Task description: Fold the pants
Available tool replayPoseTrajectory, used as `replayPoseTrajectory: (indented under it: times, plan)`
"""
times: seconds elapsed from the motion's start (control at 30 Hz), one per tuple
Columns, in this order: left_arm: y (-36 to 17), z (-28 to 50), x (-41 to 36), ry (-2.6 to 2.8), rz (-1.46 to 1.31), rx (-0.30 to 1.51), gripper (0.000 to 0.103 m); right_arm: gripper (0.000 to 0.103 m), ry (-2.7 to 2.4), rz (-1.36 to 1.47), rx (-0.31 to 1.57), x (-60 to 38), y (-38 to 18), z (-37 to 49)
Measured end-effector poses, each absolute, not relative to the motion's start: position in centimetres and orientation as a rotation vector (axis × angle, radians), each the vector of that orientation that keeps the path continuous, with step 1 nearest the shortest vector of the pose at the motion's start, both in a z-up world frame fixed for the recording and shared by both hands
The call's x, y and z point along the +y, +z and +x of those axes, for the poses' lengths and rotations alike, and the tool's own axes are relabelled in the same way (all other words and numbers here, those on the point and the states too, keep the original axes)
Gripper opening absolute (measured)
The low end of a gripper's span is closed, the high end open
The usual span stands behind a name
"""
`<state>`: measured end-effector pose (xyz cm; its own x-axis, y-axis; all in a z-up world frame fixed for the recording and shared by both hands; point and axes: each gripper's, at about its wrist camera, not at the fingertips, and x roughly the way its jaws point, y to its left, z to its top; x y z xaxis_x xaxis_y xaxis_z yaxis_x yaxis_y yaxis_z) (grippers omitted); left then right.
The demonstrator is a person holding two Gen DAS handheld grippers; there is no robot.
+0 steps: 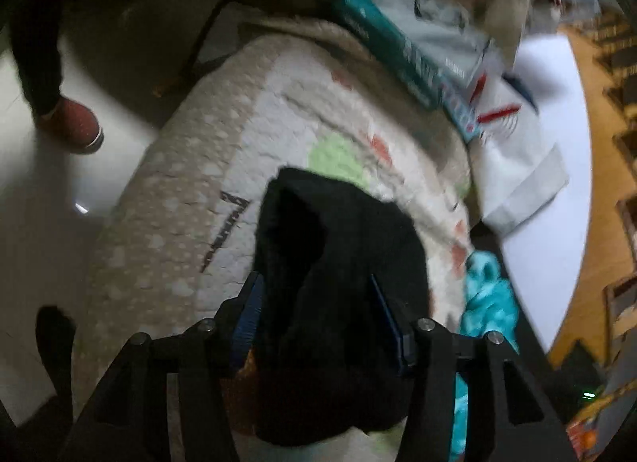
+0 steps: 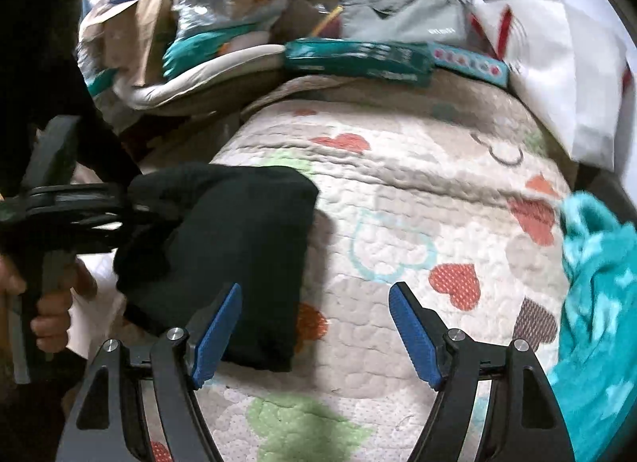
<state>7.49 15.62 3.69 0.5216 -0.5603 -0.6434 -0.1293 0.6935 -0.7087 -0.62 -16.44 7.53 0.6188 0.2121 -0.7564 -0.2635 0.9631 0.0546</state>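
Right gripper (image 2: 314,328) gapes empty over bare quilt (image 2: 418,191); left gripper (image 1: 314,303) loosely straddles folded black pants (image 1: 338,247).

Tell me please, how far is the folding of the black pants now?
Mostly done, it seems: the black pants lie as a compact folded bundle on the quilted blanket. In hand: the left gripper has the bundle between its fingers, though whether it presses is unclear. The right gripper is open and empty beside it. Probably left: letting go and perhaps tidying.

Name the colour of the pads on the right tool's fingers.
Blue pads, clearest in the right wrist view.
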Motion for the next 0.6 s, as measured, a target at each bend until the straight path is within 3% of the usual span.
replayPoseTrajectory:
  times: [0.23,0.6]
  plan:
    - [4.1,5.3,17.6,-0.240,-0.879,0.952,0.064,0.086,0.257,0.104,0.913,-19.4,6.5,1.7]
    - [3.0,5.2,15.6,-0.251,-0.797,1.012,0.069,0.088,0.290,0.256,0.959,-19.0,5.2,4.3]
